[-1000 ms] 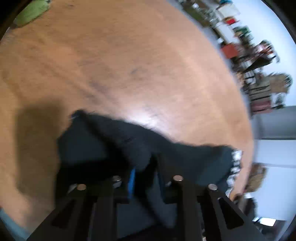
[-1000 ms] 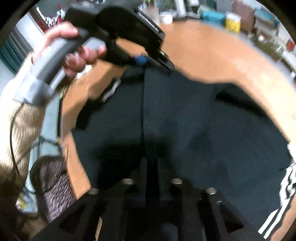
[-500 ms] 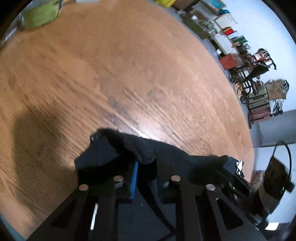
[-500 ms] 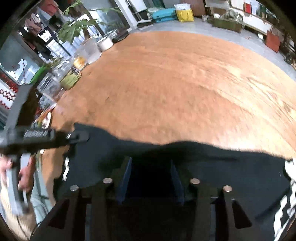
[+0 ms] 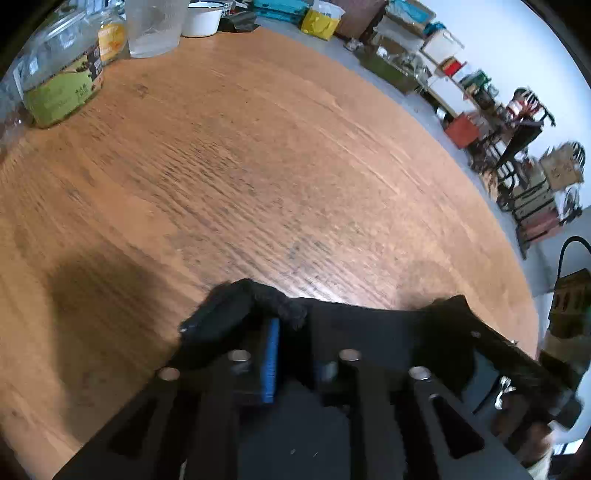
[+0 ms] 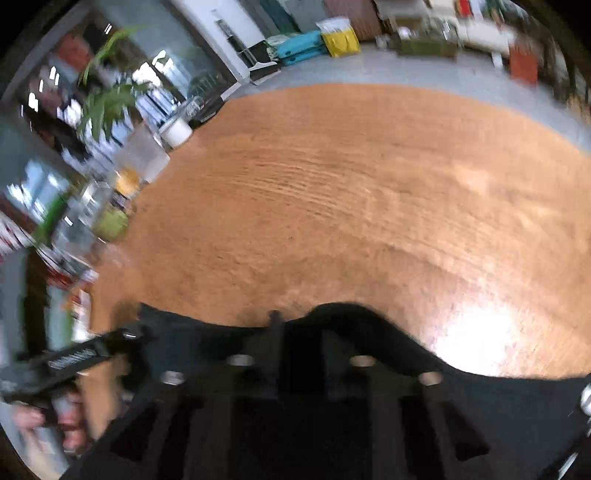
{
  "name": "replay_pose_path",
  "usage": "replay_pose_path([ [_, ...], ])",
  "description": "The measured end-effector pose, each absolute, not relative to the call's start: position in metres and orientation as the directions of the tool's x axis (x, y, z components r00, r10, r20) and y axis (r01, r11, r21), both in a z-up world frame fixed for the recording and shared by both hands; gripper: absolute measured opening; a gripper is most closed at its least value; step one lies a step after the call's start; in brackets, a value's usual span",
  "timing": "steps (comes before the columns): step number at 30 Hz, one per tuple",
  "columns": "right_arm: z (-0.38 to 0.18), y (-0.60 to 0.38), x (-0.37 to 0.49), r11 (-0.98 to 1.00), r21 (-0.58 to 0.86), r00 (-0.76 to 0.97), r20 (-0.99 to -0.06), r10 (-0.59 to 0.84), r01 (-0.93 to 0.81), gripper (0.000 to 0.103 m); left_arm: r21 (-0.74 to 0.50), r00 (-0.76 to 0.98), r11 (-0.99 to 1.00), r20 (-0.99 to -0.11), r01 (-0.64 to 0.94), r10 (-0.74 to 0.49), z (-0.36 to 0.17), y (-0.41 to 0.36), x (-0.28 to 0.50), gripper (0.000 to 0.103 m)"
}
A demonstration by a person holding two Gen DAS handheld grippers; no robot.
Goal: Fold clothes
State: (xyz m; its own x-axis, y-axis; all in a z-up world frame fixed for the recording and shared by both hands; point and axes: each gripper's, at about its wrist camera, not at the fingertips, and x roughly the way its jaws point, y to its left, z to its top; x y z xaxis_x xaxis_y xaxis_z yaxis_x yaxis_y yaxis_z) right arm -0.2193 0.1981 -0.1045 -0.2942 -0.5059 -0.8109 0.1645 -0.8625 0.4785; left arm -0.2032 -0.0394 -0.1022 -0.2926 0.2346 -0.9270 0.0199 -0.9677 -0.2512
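Two claws: both clamped on the black garment (image 5: pixel 369 332) (bunched edge).
Left claw (image 5: pixel 291 354): above desk (image 5: pixel 258 166).
Right claw (image 6: pixel 299 354): blurred.

Matt black cloth (image 5: pixel 369 332), grained wood table (image 5: pixel 258 166)

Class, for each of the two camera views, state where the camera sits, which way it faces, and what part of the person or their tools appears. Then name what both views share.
Left wrist: sits on the left hand-held gripper, facing forward across the wooden table toward jars and shelves; its fingers pinch the black garment.
Right wrist: sits on the right hand-held gripper, facing across the table toward a plant; the person's left hand shows at lower left.
Shared: table, garment, white bowl.
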Motion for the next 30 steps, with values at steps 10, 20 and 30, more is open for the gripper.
replay_pose_path([
  [10, -0.075, 0.276, -0.074, -0.939, 0.311, -0.350, -0.871, -0.344, 0.147, 0.076, -0.033, -0.291, -0.988, -0.957, 0.154, -0.014, -0.070, -0.079, -0.133, 0.066],
  [20, -0.081, 0.318, 0.094, -0.983, 0.113, -0.356, -0.921, -0.159, 0.147, 0.075, 0.100, -0.263, -0.942, -0.965, -0.321, -0.013, -0.092, 0.046, -0.009, 0.055],
  [30, -0.083, 0.367, 0.133, -0.987, 0.127, -0.424, -0.903, -0.072, -0.103, 0.075, 0.067, -0.225, -0.968, -0.974, -0.241, -0.012, -0.105, 0.046, 0.019, 0.055],
])
